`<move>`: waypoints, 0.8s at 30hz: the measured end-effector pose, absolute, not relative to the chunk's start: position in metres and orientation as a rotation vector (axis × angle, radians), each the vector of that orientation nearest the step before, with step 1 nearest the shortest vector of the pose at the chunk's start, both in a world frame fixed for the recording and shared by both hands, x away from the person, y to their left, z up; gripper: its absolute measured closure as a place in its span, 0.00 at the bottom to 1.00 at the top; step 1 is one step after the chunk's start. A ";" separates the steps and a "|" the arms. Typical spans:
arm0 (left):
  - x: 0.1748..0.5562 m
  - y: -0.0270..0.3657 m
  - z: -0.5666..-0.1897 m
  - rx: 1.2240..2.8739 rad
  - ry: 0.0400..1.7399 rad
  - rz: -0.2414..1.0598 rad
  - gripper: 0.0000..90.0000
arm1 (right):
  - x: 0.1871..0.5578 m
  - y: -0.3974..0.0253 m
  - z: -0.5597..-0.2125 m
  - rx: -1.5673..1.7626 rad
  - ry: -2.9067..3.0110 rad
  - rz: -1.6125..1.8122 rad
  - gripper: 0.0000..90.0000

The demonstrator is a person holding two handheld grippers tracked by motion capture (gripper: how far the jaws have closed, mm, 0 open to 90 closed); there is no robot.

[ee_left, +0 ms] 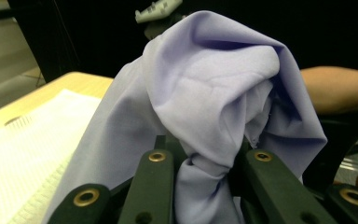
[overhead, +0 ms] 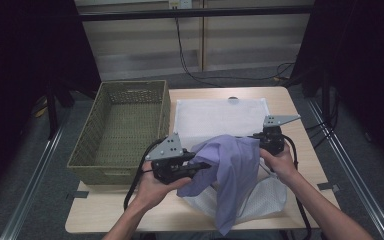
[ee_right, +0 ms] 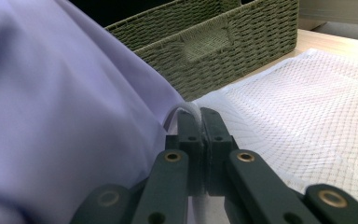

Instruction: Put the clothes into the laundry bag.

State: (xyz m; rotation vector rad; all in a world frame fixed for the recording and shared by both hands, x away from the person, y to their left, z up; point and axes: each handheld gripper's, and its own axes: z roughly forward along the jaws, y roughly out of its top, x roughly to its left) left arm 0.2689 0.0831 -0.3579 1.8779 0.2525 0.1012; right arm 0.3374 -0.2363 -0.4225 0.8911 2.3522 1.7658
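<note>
While both hands hover just right of the woven basket, the left gripper clamps a bunched fold of the lavender cloth; the right gripper pinches the white mesh bag edge, jaws nearly closed; cloth drapes over the bag.

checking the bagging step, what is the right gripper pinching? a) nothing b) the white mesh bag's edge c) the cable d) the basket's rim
b: in the right gripper view the right gripper has its jaws shut on the edge of the white mesh bag, beside the lilac cloth.
</note>
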 end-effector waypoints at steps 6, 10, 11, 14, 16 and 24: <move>0.275 0.077 -0.372 1.940 0.262 0.086 0.87 | 0.338 -0.236 -0.424 0.889 2.360 1.763 0.98; 0.276 0.076 -0.376 1.947 0.271 0.078 0.87 | 0.338 -0.236 -0.425 0.896 2.358 1.763 0.98; 0.276 0.075 -0.378 1.950 0.278 0.078 0.87 | 0.338 -0.236 -0.425 0.894 2.363 1.758 0.98; 0.278 0.072 -0.383 1.982 0.272 0.076 0.87 | 0.338 -0.234 -0.426 0.894 2.368 1.757 0.98; 0.278 0.069 -0.386 1.986 0.280 0.066 0.87 | 0.338 -0.234 -0.426 0.894 2.367 1.756 0.98; 0.280 0.055 -0.401 2.055 0.272 0.044 0.87 | 0.336 -0.231 -0.425 0.880 2.380 1.754 0.98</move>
